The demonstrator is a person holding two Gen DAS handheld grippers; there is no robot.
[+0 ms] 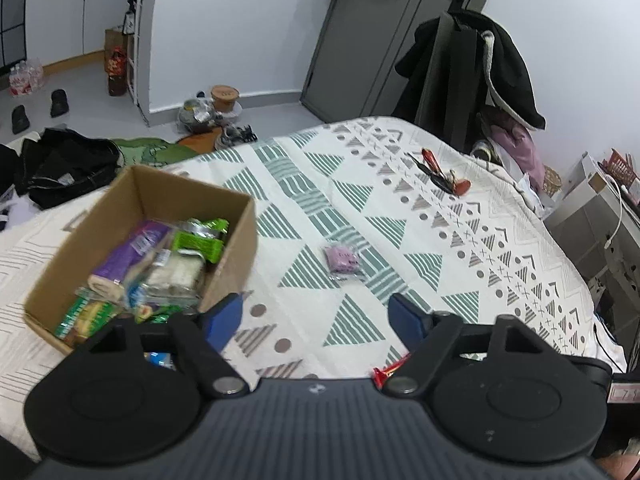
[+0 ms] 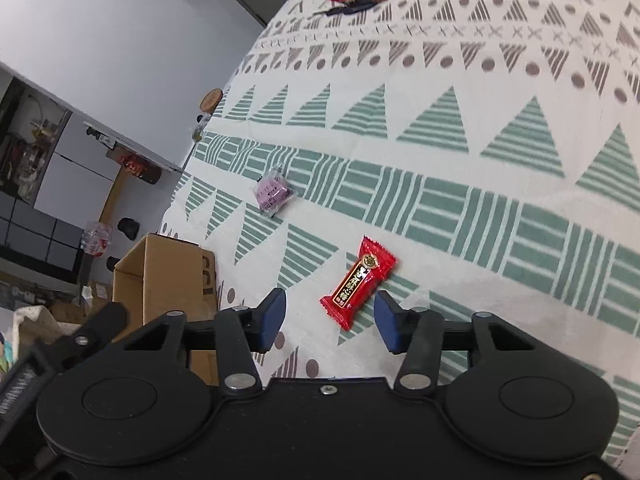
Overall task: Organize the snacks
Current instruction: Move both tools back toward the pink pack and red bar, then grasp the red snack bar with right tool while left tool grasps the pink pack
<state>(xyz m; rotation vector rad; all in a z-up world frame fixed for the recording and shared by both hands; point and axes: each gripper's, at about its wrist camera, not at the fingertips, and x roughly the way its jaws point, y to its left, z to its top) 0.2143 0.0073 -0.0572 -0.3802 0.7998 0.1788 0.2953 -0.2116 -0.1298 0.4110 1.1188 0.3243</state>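
both grippers are hanging wide open and empty, the right gripper flanking a red foil-wrapped candy lying on the patterned bedspread, the left gripper beside the snack-filled brown cardboard box.

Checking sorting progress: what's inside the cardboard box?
The cardboard box holds snack packets: a purple one, green ones, a clear-wrapped pale one. Anything beneath them is covered.

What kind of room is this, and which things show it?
Most likely a bedroom in a home. The work surface is a bed with a patterned bedspread, a dark coat hangs on a stand beside it, and shoes and clothes lie on the floor near a door.
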